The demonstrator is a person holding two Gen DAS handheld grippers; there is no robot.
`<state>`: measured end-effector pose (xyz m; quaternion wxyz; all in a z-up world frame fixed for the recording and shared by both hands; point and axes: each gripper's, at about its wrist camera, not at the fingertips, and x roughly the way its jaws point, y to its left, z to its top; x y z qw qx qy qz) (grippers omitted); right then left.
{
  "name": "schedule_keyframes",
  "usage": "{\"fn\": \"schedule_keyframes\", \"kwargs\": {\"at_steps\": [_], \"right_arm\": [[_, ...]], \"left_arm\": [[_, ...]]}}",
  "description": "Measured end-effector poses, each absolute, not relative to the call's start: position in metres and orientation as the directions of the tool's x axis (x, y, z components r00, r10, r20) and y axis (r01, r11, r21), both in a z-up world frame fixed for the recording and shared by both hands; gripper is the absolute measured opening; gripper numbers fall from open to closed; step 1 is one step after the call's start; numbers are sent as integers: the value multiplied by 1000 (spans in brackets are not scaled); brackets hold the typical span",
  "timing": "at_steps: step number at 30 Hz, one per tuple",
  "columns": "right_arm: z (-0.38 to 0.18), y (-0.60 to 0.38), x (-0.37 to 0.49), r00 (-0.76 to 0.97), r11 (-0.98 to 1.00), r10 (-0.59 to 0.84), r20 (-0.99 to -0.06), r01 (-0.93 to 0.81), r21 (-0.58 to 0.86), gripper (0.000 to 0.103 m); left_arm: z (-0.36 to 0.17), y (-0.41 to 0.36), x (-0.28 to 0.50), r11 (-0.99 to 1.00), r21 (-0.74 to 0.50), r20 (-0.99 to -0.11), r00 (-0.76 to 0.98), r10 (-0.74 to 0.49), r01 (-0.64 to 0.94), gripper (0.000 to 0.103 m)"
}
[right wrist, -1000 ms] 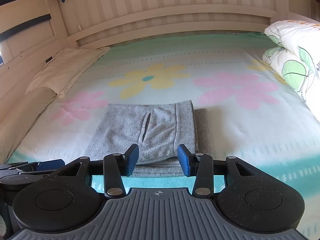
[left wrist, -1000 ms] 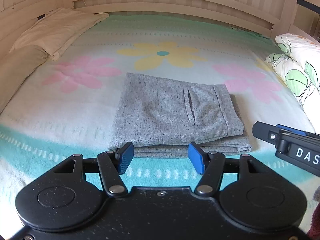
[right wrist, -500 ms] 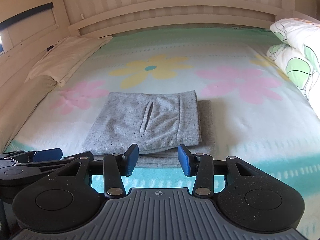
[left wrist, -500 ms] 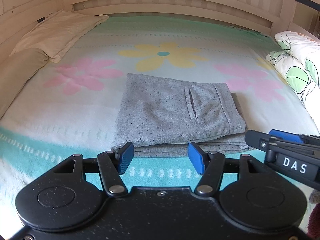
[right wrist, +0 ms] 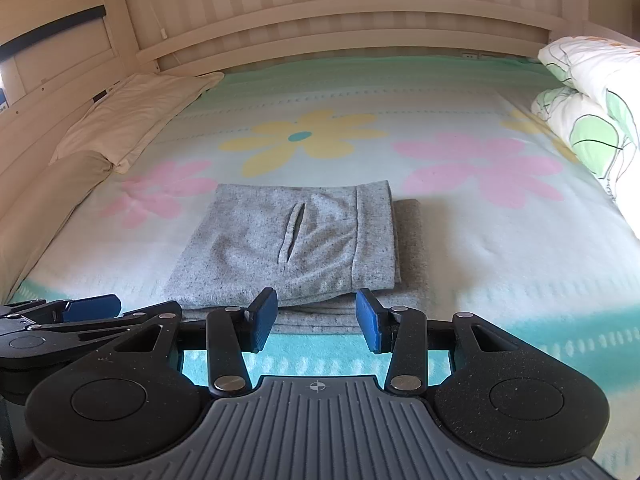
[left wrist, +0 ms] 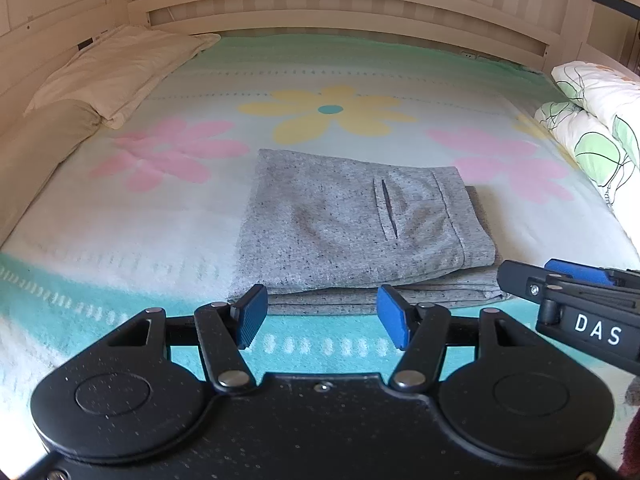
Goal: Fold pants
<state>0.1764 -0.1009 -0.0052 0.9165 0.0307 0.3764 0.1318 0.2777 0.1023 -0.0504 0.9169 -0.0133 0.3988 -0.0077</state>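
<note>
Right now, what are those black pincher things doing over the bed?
A person holds one in each hand to fold clothes. The grey pants lie folded in a neat stack on the flowery blanket. The left gripper and right gripper both hover open just in front of them, touching nothing.

Flowered blanket [left wrist: 160, 216] over the bed, cream pillow [left wrist: 116, 72] far left, leaf-print duvet [left wrist: 600, 120] far right.
</note>
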Motion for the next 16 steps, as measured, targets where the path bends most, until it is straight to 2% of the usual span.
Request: {"fn": "schedule_keyframes", "kwargs": {"at_steps": [16], "right_arm": [[-4,-100,175,685,965,260,-680,-215,153,42]], "left_arm": [[-54,105,278,999,-40,-732,682,-5,-36,66]]}}
